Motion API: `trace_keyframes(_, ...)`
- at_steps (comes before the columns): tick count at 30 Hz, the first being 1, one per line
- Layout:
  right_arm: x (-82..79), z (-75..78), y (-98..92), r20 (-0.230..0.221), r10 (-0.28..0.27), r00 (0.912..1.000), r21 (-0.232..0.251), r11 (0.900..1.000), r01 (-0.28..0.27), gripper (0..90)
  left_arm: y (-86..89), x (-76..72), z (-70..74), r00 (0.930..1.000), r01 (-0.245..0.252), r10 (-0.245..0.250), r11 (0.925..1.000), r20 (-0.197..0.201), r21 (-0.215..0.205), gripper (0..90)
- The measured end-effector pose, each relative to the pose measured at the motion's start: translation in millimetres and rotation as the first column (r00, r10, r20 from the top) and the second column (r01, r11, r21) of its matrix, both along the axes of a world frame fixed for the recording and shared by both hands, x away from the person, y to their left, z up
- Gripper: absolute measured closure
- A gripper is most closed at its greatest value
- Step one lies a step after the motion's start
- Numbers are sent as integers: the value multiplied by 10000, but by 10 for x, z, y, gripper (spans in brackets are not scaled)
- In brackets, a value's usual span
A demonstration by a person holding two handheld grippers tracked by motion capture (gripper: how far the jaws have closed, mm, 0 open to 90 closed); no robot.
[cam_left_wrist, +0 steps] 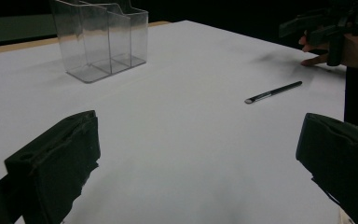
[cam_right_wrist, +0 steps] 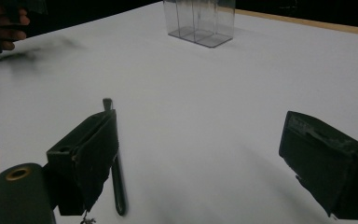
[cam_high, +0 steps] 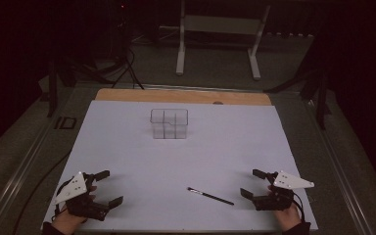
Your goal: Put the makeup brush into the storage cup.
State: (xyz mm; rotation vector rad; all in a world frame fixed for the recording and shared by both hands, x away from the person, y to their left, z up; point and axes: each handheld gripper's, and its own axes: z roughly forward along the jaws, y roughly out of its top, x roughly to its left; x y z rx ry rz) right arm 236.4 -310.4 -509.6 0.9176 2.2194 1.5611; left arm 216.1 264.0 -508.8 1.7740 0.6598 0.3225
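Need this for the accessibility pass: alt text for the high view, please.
A person's two hands each hold an open black gripper, the left gripper and the right gripper, over a white table. A thin black brush lies just left of the right gripper; a clear divided organizer stands farther back, near the middle.

Clear glossy plastic organizer (cam_high: 169, 123), matt white paper sheet (cam_high: 127, 147), wood table edge (cam_high: 176, 95), matt blk fingers (cam_left_wrist: 56, 163).

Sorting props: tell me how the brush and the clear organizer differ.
The brush is thin, dark and lies flat near the right tongs; the clear organizer is see-through, boxy, stands upright and sits farther back. Both rest untouched on the white table.
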Motion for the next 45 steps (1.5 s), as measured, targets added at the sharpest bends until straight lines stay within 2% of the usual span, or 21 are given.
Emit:
trace_keyframes(2,-2,-3,9,40,10,10000,-196,9998,-9,118,7,0,6,10000,-64,64,10000,31,-6,10)
trace_keyframes(6,-1,-6,13,36,43,10000,-239,9997,-42,118,7,0,10,10000,-85,85,10000,37,-24,10)
trace_keyframes(9,0,-14,33,102,5,9999,-630,9980,1,117,8,2,15,9999,-128,128,9999,27,-8,10)
trace_keyframes(17,17,-5,50,9,-199,9998,-1183,9928,199,113,6,0,22,9999,-163,163,9999,44,36,10)
trace_keyframes(18,8,24,54,208,-415,9989,-1555,9868,442,113,5,0,22,9999,-163,163,9999,42,51,10)
trace_keyframes(19,3,43,55,280,-511,9983,-1662,9846,550,113,6,1,22,9999,-166,165,9998,49,60,10)
trace_keyframes(22,7,95,66,63,-582,9983,-1946,9791,583,122,6,5,22,9998,-189,189,9998,34,56,10)
trace_keyframes(24,4,107,72,103,-508,9987,-2031,9778,518,136,6,5,23,9998,-186,186,9998,39,50,10)
trace_keyframes(25,6,125,90,158,-455,9988,-2505,9669,480,135,3,8,26,9998,-180,180,9998,52,54,10)
trace_keyframes(27,21,143,98,-120,-221,9997,-2851,9583,178,135,0,10,24,9999,-146,146,9999,28,66,10)
trace_keyframes(28,21,143,98,-120,-221,9997,-2851,9583,178,135,0,10,24,9999,-146,146,9999,28,66,10)
trace_keyframes(29,26,156,115,-238,-102,9997,-3429,9394,14,135,-5,13,20,9999,-147,147,9999,7,87,10)
trace_keyframes(30,25,162,128,-223,-40,9997,-3760,9266,-47,135,-5,14,19,9999,-135,136,9999,-11,75,10)
trace_keyframes(31,27,167,139,-224,63,9997,-3939,9190,-146,135,-5,15,20,9999,-145,145,9999,-6,86,10)
trace_keyframes(34,40,200,182,-819,369,9960,-4333,8986,-689,136,-4,15,21,9999,-153,153,9998,0,82,10)
trace_keyframes(35,40,200,182,-819,369,9960,-4333,8986,-689,136,-4,15,21,9999,-153,153,9998,0,82,10)
trace_keyframes(36,41,215,203,-962,481,9942,-4542,8867,-869,136,-5,15,21,9999,-150,150,9998,-9,100,10)
trace_keyframes(37,51,243,245,-1455,581,9876,-4855,8656,-1224,134,-8,13,20,9999,-132,132,9998,-11,127,10)
trace_keyframes(39,58,267,284,-1812,666,9812,-5054,8496,-1510,133,-10,13,22,9999,-126,126,9998,-7,120,10)
trace_keyframes(42,78,294,337,-2501,744,9654,-5108,8368,-1968,131,-11,13,22,9999,-137,137,9999,-21,101,10)
trace_keyframes(45,98,296,399,-3313,941,9388,-5091,8199,-2619,131,-11,13,23,9999,-122,122,9999,-15,114,10)
